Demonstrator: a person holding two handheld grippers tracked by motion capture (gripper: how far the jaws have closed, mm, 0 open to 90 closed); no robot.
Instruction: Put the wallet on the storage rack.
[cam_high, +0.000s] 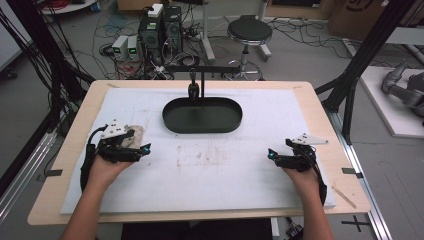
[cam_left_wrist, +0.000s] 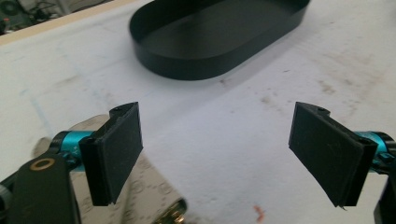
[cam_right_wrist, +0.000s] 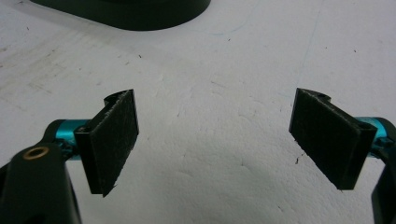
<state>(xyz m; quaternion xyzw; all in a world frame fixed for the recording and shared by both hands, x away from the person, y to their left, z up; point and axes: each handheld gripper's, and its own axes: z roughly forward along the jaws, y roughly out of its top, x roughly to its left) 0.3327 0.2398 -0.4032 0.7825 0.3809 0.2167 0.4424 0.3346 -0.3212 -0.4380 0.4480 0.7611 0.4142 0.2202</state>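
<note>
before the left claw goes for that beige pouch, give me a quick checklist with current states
1. Left claw open: ok, jaws stand wide apart with nothing between them.
2. Beige pouch within reach: ok, it lies on the white mat just beside and partly under the left claw.
3. Pouch lined up between the jaws: not ok, in the left gripper view it sits by the left jaw, not in the gap.
4. Black oval tray free to receive: ok, nothing lies inside.
5. Right claw out of the way: ok, open, far across the mat.
6. Pouch closed: cannot tell.
</note>
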